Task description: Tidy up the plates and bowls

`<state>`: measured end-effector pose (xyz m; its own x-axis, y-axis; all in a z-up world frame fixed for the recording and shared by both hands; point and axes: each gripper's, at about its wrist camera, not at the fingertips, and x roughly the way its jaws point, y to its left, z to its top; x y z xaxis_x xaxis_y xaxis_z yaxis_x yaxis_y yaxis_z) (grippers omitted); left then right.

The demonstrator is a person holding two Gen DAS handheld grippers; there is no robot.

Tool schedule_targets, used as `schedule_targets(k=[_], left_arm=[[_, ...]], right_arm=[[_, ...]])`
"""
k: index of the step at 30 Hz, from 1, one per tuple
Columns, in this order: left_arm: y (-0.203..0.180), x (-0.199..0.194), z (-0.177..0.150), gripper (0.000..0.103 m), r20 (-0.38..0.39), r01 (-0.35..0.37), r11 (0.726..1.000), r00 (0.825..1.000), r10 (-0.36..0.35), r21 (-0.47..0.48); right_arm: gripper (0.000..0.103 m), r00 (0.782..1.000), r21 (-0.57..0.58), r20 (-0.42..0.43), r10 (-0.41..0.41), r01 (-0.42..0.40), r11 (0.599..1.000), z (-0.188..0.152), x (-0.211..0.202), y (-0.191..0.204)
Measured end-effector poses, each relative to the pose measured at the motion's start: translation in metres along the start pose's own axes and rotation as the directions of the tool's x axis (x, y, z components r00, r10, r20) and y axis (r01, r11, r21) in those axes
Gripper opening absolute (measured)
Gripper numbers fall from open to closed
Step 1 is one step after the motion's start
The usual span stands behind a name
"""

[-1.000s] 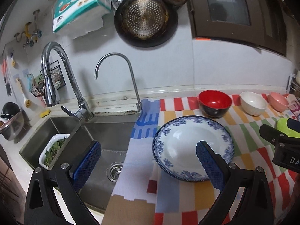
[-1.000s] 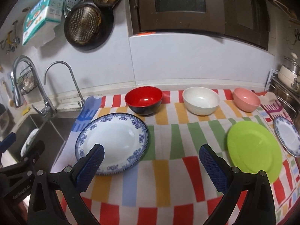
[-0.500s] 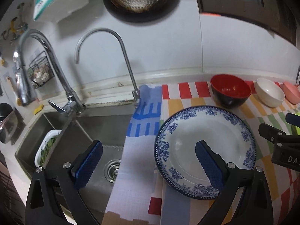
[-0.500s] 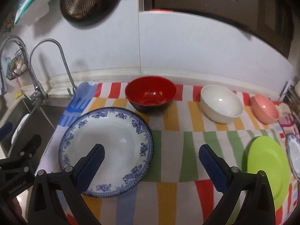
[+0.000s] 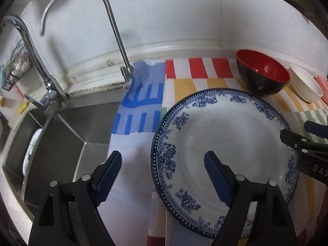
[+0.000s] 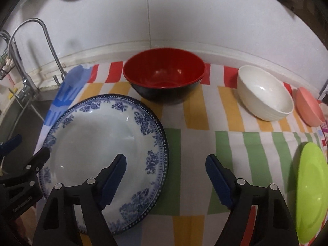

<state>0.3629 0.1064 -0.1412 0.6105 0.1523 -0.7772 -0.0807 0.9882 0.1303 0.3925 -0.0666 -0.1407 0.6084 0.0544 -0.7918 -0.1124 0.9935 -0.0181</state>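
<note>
On the tabletop, left wrist view: blue-patterned plate (image 5: pixel 225 160) flat on the striped cloth (image 5: pixel 180 82), just beside the sink (image 5: pixel 67 135).
Left gripper (image 5: pixel 162 176): fingers wide apart, empty, straddling the plate's left rim; one over the plate, the other over the cloth beside it.
Far right there: red bowl (image 5: pixel 264 78), white bowl (image 5: pixel 305 86).
Right wrist view: same plate (image 6: pixel 98 147) lower left; red bowl (image 6: pixel 164 78) just behind it, white bowl (image 6: pixel 264 96) and pink bowl (image 6: pixel 309 106) in a row rightward, green plate (image 6: pixel 311 186) apart at right.
Right gripper (image 6: pixel 166 180): fingers spread, holding nothing, straddling the plate's right rim.
Progress: seemingly near the start; nothing stacked, every piece separate, all grouping left.
</note>
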Motion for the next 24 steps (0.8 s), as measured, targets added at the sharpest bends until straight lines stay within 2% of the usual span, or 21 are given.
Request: schedule_targets(k=[10, 16, 19, 24], left_arm=[[0.000, 0.019, 0.000, 0.057, -0.054, 0.039, 0.999, 0.998, -0.041, -0.028], [0.001, 0.023, 0.001, 0.052, -0.055, 0.045, 0.998, 0.997, -0.046, -0.036], [0.002, 0.024, 0.003, 0.045, -0.056, 0.063, 0.997, 0.996, -0.066, -0.046], [0.005, 0.025, 0.004, 0.037, -0.056, 0.053, 0.997, 0.997, -0.056, -0.054]], right_arm=[[0.065, 1.000, -0.022, -0.024, 0.006, -0.007, 1.000, 0.003, 0.020, 0.004], [0.056, 0.999, -0.029, -0.035, 0.012, -0.013, 0.999, 0.004, 0.025, 0.006], [0.054, 0.999, -0.035, -0.036, 0.008, -0.009, 0.999, 0.005, 0.027, 0.008], [0.043, 0.999, -0.056, -0.031, 0.027, -0.028, 0.998, 0.007, 0.027, 0.013]])
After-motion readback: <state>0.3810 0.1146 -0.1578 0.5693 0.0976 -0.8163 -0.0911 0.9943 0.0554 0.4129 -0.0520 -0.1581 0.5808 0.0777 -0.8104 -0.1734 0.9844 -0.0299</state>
